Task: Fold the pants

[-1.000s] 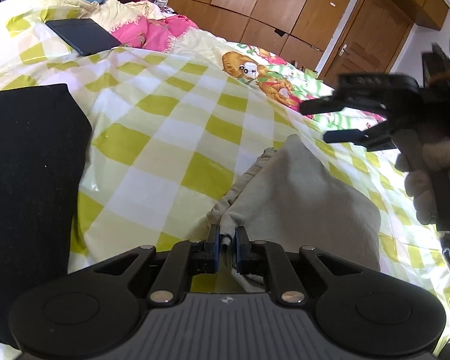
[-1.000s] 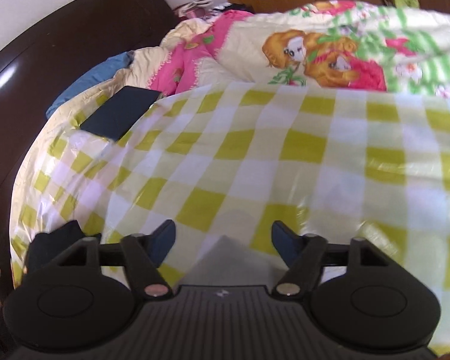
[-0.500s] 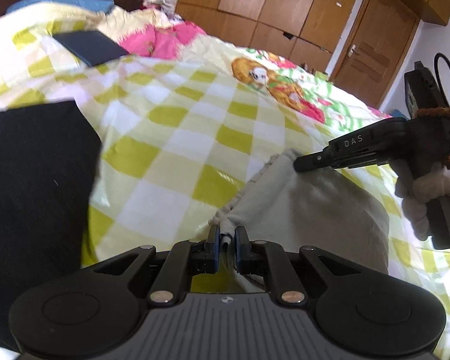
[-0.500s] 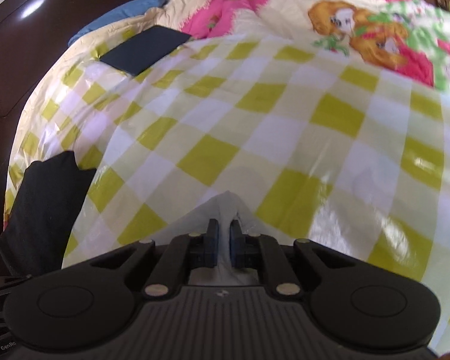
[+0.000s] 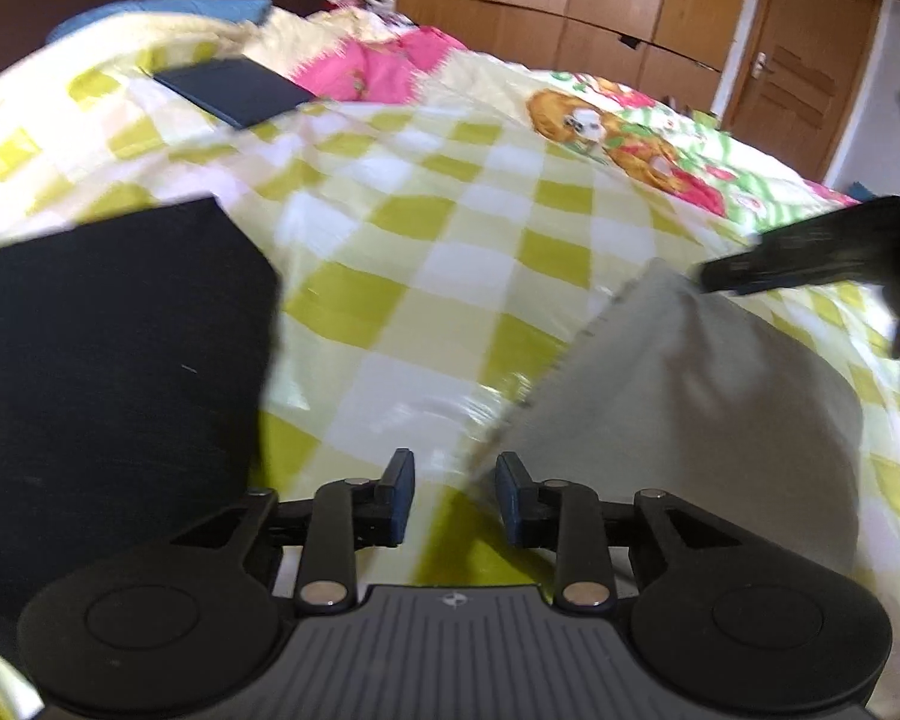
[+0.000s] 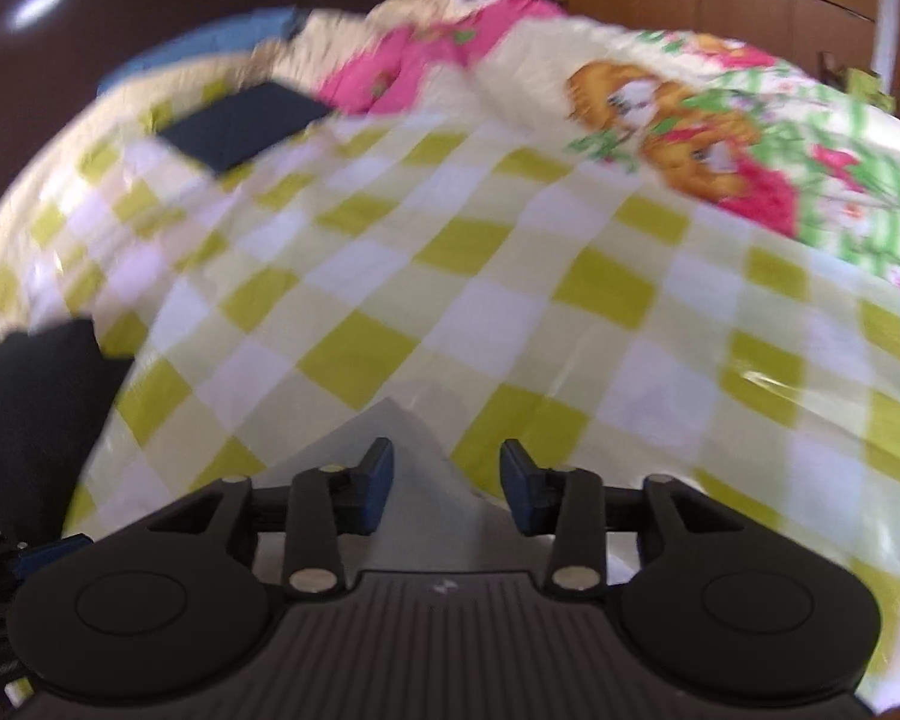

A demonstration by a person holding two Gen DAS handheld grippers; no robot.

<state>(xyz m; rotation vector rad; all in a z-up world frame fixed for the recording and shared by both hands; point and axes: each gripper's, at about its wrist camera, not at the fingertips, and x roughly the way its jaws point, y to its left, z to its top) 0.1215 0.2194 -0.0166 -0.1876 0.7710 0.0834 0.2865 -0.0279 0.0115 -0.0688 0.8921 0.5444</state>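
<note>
Your left gripper (image 5: 455,495) had just been opening, its jaws apart beside the corner of the folded grey pants (image 5: 678,396) on the checked bedspread (image 5: 450,252). Your right gripper (image 6: 447,483) had also just been opening, the pants' far corner loose between its jaws

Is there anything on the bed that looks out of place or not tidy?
Nothing stands out. The grey pants lie folded on the checked sheet, both grippers' jaws having just opened off them. A black garment and a dark folded item lie flat. Only the pink bedding at the far end is rumpled.
</note>
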